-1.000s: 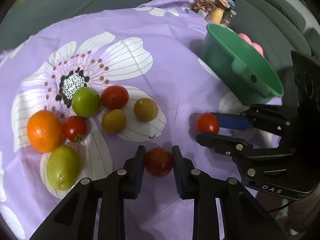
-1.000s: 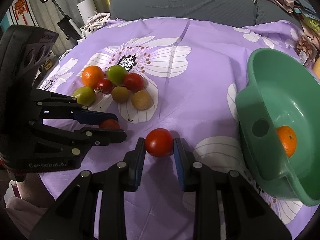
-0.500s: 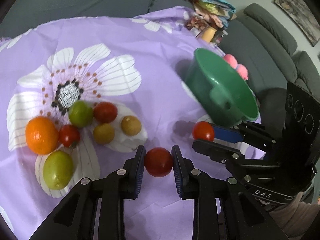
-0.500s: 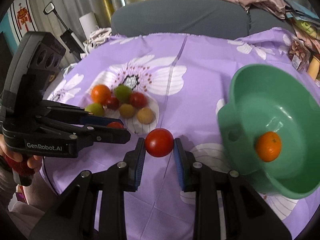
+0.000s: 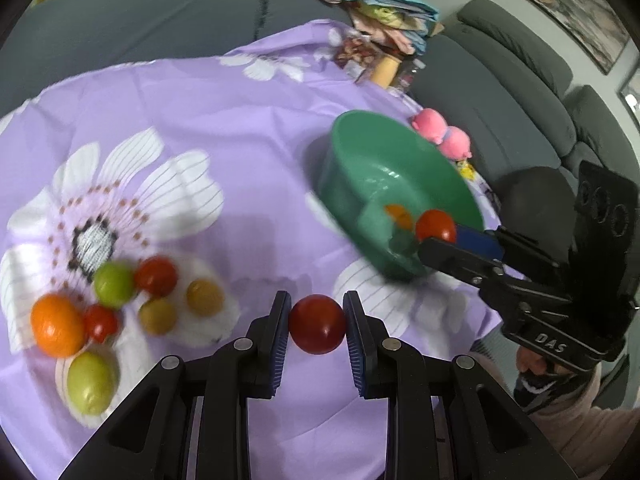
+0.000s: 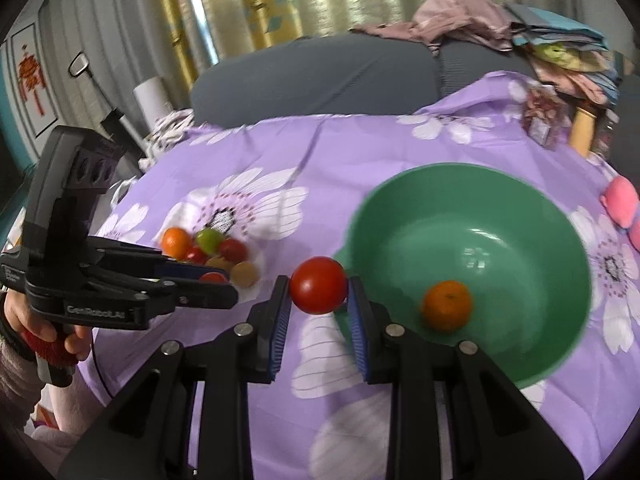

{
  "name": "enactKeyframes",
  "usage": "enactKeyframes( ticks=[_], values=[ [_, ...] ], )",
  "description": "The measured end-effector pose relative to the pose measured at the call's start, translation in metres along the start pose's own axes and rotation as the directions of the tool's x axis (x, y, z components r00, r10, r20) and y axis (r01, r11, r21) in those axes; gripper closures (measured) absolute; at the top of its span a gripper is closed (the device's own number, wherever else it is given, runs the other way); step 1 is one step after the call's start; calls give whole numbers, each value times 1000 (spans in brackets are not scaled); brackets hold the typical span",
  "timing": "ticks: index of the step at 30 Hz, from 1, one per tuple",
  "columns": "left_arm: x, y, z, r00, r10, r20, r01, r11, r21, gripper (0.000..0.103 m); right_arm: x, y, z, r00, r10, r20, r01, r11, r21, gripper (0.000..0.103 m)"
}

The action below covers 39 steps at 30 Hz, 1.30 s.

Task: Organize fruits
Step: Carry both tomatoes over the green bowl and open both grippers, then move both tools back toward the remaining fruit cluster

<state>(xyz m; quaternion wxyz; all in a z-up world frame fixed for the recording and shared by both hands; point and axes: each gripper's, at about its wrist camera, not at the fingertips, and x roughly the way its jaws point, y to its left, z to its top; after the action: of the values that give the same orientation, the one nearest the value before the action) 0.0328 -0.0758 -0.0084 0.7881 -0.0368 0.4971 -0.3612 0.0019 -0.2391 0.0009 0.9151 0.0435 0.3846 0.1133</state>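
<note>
Red and glossy, the 2 tomatoes we hold look light, smooth-skinned and easily bruised, so we judge a gentle pinch across the widest middle is right. Our left gripper [image 5: 316, 326] pinches 1 tomato [image 5: 317, 324] between its blue pads, clear of the purple cloth [image 5: 240, 128]; our right gripper [image 6: 318, 292] pinches another tomato [image 6: 318, 290], lifted just beside the rim of the green bowl [image 6: 560, 240]. In that bowl lies 1 orange [image 6: 447, 305]. On the cloth we count 7 loose fruits: 1 orange [image 5: 58, 325], 2 red tomatoes, 2 green fruits and 2 brownish ones, clustered well apart from the bowl.
</note>
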Motion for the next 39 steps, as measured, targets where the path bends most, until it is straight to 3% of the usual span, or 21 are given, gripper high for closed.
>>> enactKeyframes(
  ticks=[12,23,27,31,34,39],
  values=[
    [34,-59,61,991,-132,-11,133,986,99,76,-14,-61,2,992,-122,37,116,984,135,74],
    [53,-65,78,969,-243,-43,244,970,16,76,-15,-86,-7,985,-169,23,161,966,200,72],
    [41,-60,78,962,-272,-10,272,962,-18,51,-22,-87,-9,985,-171,37,160,964,211,67],
    [23,-57,77,953,-301,39,302,953,-29,48,-30,-83,-10,984,-170,51,156,966,208,65],
    [11,-56,73,957,-283,63,285,958,-24,33,-37,-78,-12,986,-156,64,141,969,203,61],
    [-5,-47,64,954,-282,101,287,957,-47,33,-43,-68,-10,985,-157,68,142,971,190,59]
  ],
)
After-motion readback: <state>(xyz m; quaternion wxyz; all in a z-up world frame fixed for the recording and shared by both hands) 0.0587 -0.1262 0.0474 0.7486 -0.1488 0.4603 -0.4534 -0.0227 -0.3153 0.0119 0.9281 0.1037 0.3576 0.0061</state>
